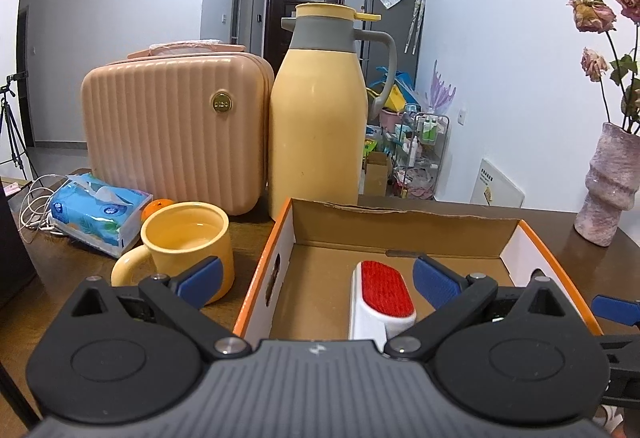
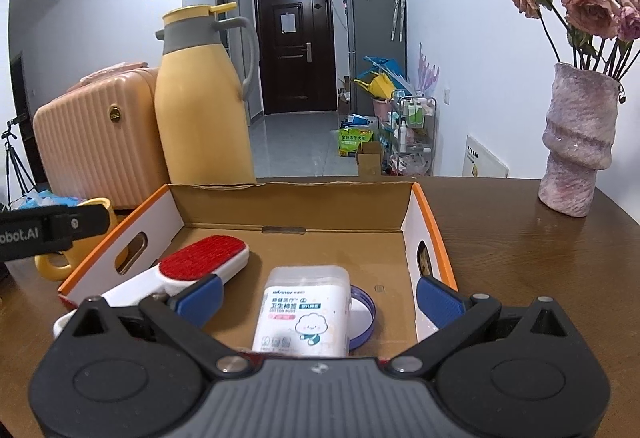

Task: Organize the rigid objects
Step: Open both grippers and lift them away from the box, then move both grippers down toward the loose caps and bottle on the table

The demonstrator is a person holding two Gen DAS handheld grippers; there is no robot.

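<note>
Blue-padded fingers of the right gripper [image 2: 318,296] are seen spread wide over the near end of the cardboard box [image 2: 434,234], nothing held between them. Below the gap, a cotton bud container [image 2: 305,312] lies on the box floor, label up; a purple-rimmed round lid [image 2: 365,312] is partly hidden behind its right side. A lint brush [image 2: 202,264] with a red pad and white body lies diagonally along the left side of the box, its handle reaching the near left corner.

The left gripper [image 1: 318,284] is likewise wide open and empty, positioned over the box's near left wall. In the left wrist view the lint brush [image 1: 382,292] sits between its fingers but lower, on the box floor; contact cannot be told.

Outside the box, on the counter [image 2: 520,258]: a yellow mug [image 1: 188,246] just left of the box wall, a blue tissue pack [image 1: 98,208] behind it, an orange fruit [image 1: 158,206] between them. A yellow thermos jug [image 1: 318,110] and a pink ribbed case [image 1: 172,126] stand side by side behind the box. A pink vase [image 2: 578,142] with dried roses stands well to the right.
</note>
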